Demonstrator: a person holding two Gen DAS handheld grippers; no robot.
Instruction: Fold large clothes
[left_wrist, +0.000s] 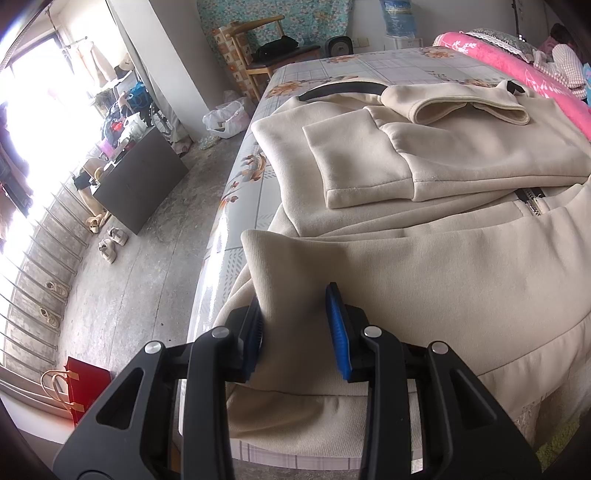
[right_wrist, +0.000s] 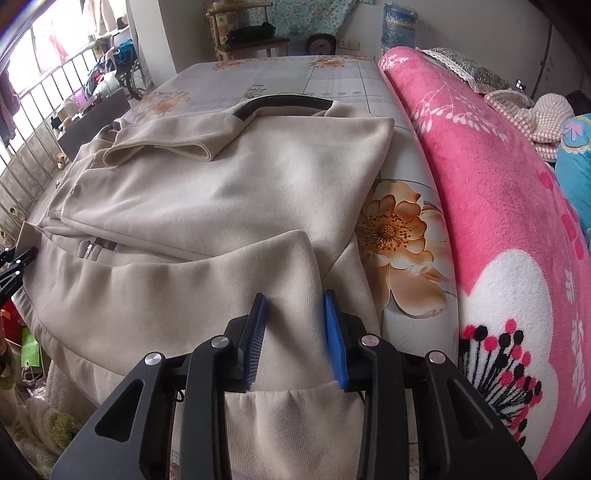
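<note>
A large beige zip jacket (left_wrist: 424, 236) lies on the bed, its sleeves folded across the chest; it also shows in the right wrist view (right_wrist: 221, 192). Its near hem is lifted and doubled toward the collar. My left gripper (left_wrist: 295, 314) has its blue pads spread around a raised fold at the jacket's left hem corner. My right gripper (right_wrist: 295, 317) has its pads spread around the fold at the right hem corner. The cloth sits between the pads, not visibly pinched. The left gripper's tip (right_wrist: 14, 266) shows at the left edge of the right wrist view.
The bed has a floral sheet (left_wrist: 369, 66). A pink blanket (right_wrist: 498, 206) runs along the right side. A chair (left_wrist: 258, 55) stands at the bed's far end. On the floor to the left are shoes (left_wrist: 110, 243), a dark cabinet (left_wrist: 144, 181) and a red bag (left_wrist: 83, 387).
</note>
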